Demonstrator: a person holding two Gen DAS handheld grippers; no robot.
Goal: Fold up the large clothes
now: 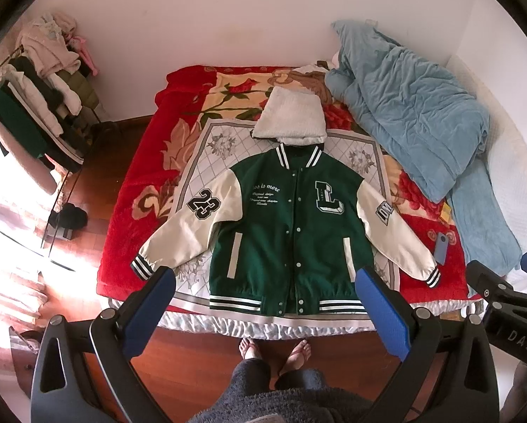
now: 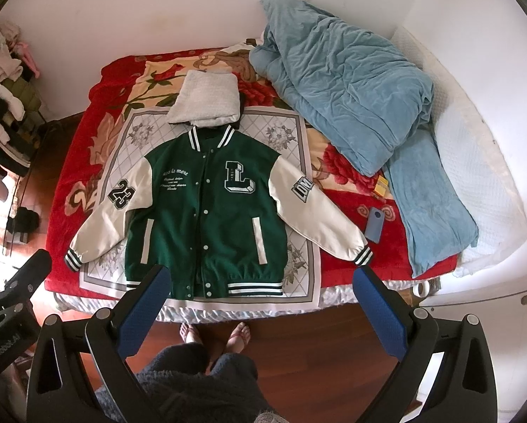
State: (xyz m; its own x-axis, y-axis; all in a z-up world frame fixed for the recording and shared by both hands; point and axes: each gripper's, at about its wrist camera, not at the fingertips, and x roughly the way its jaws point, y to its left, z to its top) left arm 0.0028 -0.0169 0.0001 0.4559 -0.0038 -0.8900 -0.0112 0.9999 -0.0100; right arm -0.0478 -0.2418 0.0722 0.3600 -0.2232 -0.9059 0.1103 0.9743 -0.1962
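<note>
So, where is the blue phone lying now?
In both wrist views the blue phone lies on the red blanket, right of the jacket, beside its right-hand sleeve cuff.

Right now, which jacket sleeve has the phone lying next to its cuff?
The sleeve with the "LDML"-style block patch, not the "23" sleeve. The blue phone lies just beyond it on the red blanket.

Counted on the bed (image 1: 129, 190): one jacket (image 1: 291, 232), one folded white cloth (image 1: 291, 116), one blue quilt (image 1: 411, 105), one phone (image 1: 441, 246) and one small yellow item (image 1: 446, 213). Two tongs in view, left (image 1: 265, 303) and right (image 2: 261, 301), each with two blue pads. Two feet (image 1: 274, 350) on the floor, and one clothes rack (image 1: 34, 105) at the wall.
</note>
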